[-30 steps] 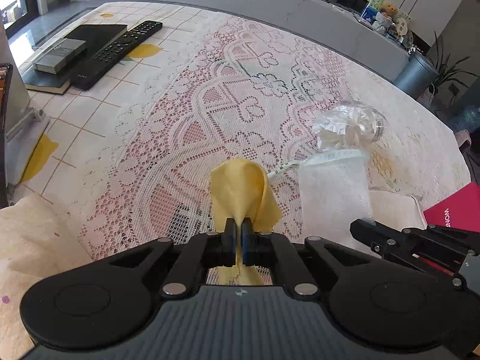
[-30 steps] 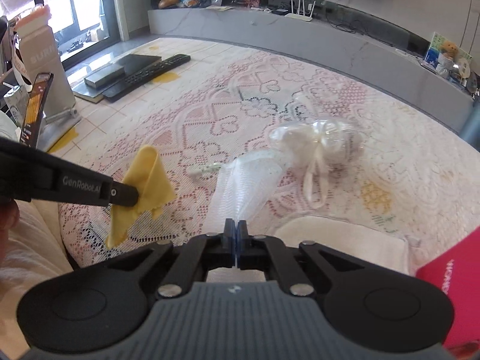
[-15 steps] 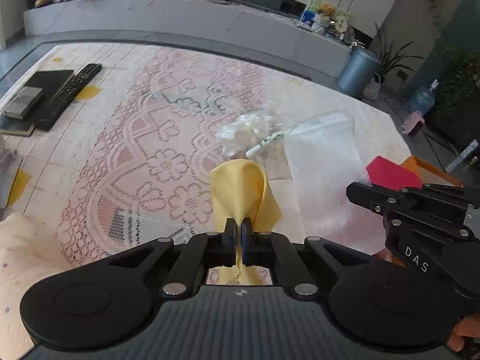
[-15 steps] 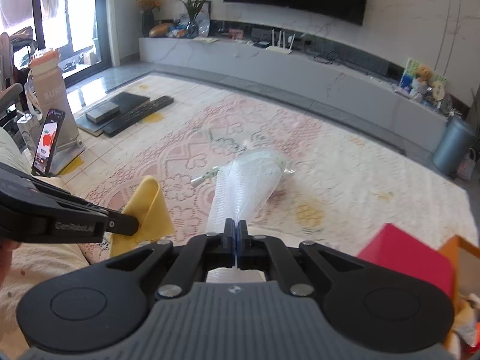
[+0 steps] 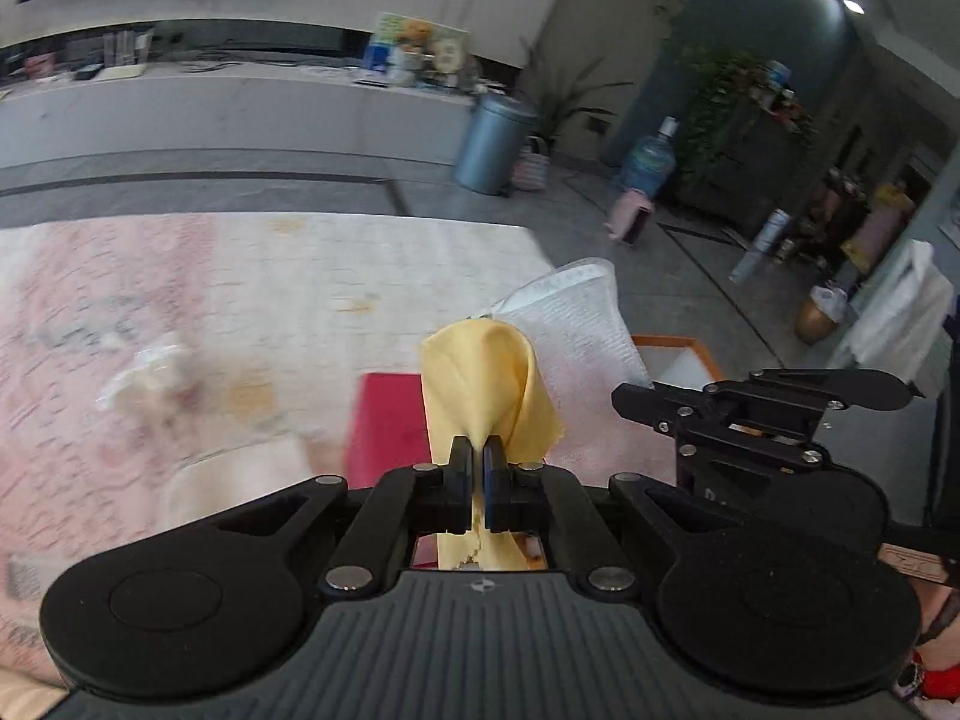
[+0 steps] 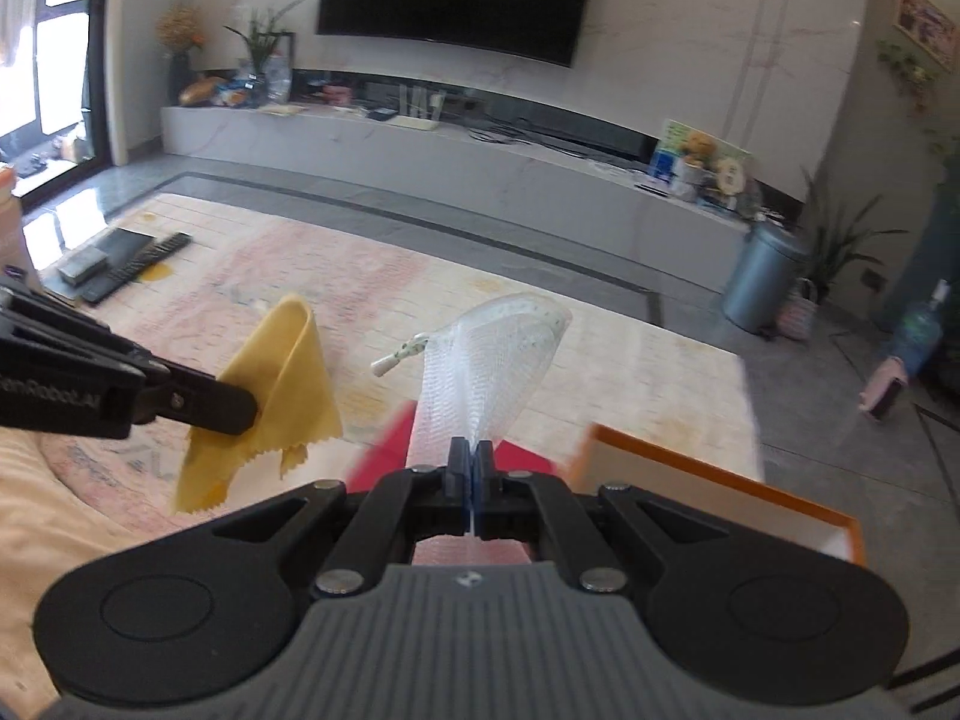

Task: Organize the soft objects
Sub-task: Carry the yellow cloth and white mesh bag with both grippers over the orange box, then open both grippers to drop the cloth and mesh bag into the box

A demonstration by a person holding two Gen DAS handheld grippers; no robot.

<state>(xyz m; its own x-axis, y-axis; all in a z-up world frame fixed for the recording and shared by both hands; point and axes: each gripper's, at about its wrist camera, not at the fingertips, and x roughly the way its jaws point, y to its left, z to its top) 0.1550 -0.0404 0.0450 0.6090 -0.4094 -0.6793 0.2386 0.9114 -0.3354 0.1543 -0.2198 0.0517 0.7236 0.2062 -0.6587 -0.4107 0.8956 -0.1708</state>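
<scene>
In the left wrist view, our left gripper (image 5: 478, 456) pinched a soft yellow cloth (image 5: 487, 384) at frame centre, its fingers clamped on it; a white mesh bag (image 5: 585, 324) hung just right of it.

In the right wrist view, our right gripper (image 6: 471, 462) had its fingers clamped on the mesh bag (image 6: 492, 360), mid-frame; the yellow cloth (image 6: 282, 384) hung at left.
</scene>
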